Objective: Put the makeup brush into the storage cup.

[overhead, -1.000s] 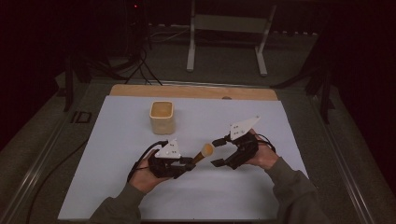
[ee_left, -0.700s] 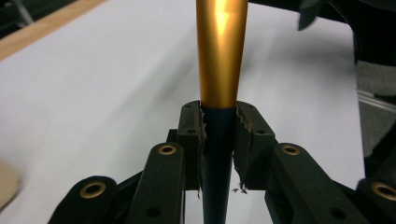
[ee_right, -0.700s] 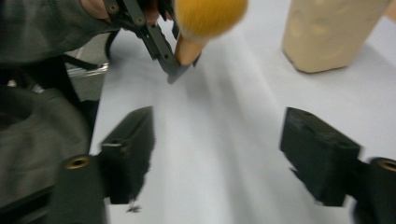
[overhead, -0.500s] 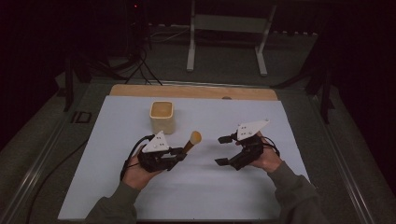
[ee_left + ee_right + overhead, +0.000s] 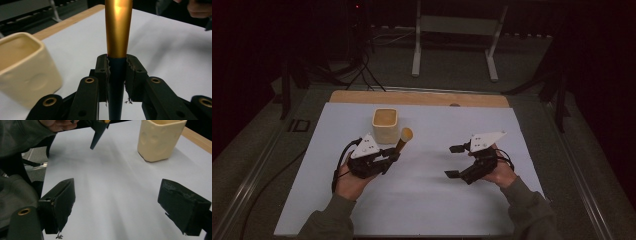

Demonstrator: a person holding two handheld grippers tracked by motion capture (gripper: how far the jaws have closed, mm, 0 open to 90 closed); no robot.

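My left gripper [image 5: 388,157] is clamped on the dark lower shaft of a gold-topped pen [image 5: 118,27], whose rounded gold end points up just beside the cream square cup [image 5: 385,125] on the white table sheet [image 5: 427,200]. My right gripper [image 5: 456,161] has just been opening; its jaws now stand wide with nothing between them, well apart from the pen.

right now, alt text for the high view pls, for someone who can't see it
The left gripper is shut on a gold and dark blue pen-like stick, its gold end beside a cream square cup. The right gripper hangs open and holds nothing over the white table sheet.
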